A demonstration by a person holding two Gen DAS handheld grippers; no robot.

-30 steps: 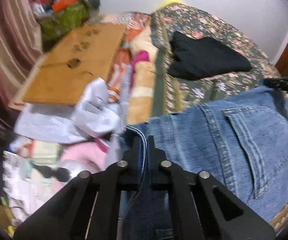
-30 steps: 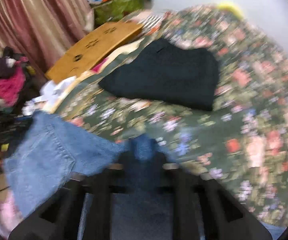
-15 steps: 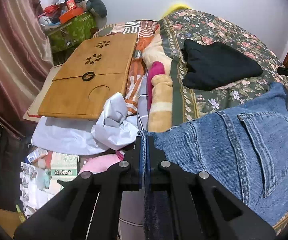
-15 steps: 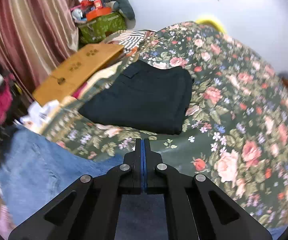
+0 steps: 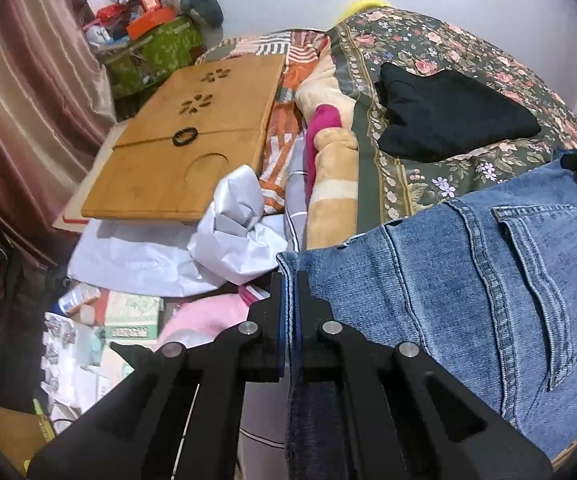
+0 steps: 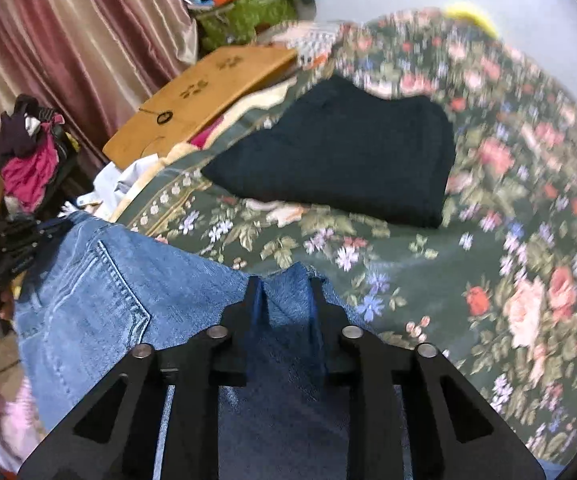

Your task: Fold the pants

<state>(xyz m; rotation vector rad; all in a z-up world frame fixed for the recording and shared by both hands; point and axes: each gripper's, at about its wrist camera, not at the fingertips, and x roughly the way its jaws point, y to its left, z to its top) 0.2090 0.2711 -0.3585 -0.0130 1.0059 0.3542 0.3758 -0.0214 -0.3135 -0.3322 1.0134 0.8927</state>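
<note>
Over the floral bedspread, left gripper is clamped on the blue jeans edge. Right gripper has jaws spread, denim bunched between them. Folded black garment lies beyond.

Both grippers are matte black, angular linkages with silver pins and blue-edged fingers.

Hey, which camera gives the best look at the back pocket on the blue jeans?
The left wrist view. There the back pocket on the jeans is sharp, with its stitching readable. The right wrist view shows the pocket at a steeper angle, smaller and softened by motion blur.
</note>
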